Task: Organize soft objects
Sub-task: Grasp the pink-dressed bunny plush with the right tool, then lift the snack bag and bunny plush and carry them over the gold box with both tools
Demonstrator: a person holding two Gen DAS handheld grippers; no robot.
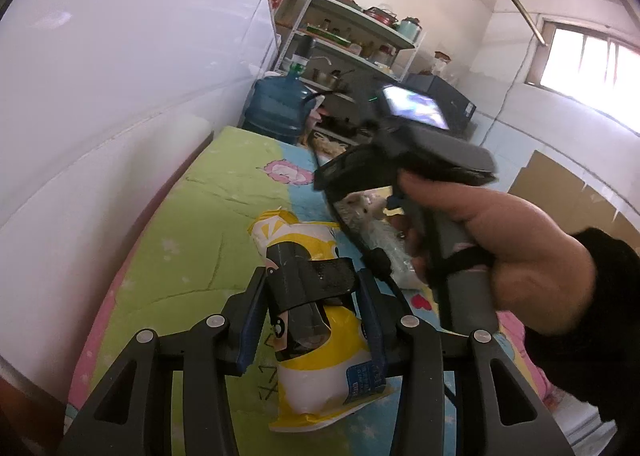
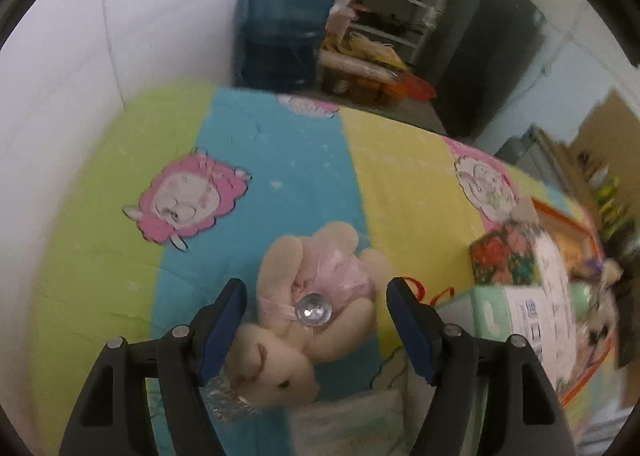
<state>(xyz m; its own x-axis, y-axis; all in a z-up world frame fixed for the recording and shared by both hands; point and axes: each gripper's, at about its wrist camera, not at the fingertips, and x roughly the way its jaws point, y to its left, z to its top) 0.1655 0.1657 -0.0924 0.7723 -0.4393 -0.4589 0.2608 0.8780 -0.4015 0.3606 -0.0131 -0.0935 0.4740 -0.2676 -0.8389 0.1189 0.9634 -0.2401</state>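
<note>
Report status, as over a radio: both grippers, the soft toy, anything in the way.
Left gripper shut on black clip. Right gripper open over beige plush bunny in pink dress, lying on striped cartoon bedsheet. Nothing in the way.

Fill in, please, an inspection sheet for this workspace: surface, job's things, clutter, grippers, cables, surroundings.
Surface: bed with a striped cartoon quilt, green, blue and yellow bands.
Job's things: plush bunny in a pink dress lying on the quilt; yellow-and-white soft pack also on the quilt.
Clutter: floral box and a white-green pack at the bed's right side.
Grippers: left gripper shut on a dark clip-like object, above the soft pack; right gripper open, jaws either side of the bunny, not pressing it.
Cables: a black cable beside the left gripper.
Surroundings: blue water jug, metal shelves, white wall, window.
</note>
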